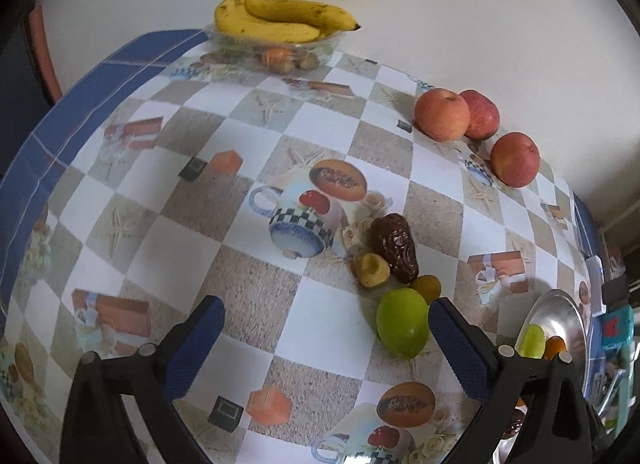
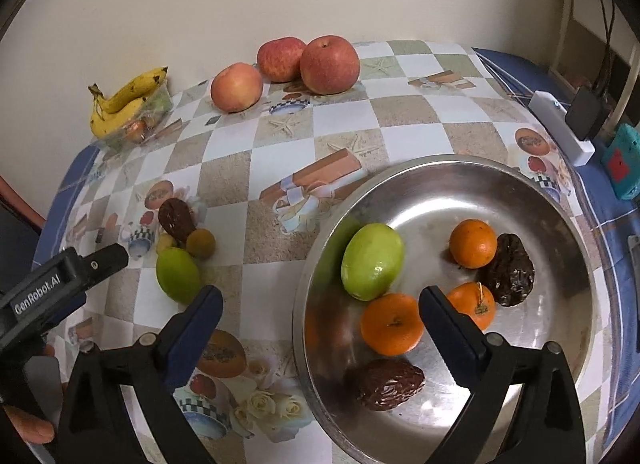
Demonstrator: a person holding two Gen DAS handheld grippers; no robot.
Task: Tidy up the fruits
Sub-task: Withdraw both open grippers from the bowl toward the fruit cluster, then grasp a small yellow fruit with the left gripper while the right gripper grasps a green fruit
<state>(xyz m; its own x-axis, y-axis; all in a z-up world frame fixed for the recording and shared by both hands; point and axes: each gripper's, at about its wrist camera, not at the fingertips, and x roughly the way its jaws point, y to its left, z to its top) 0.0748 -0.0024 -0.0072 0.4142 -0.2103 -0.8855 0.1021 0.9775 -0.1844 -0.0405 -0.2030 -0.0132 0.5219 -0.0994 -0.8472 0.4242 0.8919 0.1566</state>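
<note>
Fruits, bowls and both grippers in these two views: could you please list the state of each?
Left gripper: open, empty, beside the loose green fruit.
Right gripper: open, empty, above the steel bowl.
Steel bowl: holds a green fruit, three oranges, two dates.
Apples: three loose on the table.
Bananas: resting on the clear container.

Left gripper (image 1: 326, 334): jaws spread wide, nothing between the blue pads (image 1: 196, 344), held low and angled downward. Right gripper (image 2: 320, 324): jaws likewise spread wide, empty, pointing downward.
</note>
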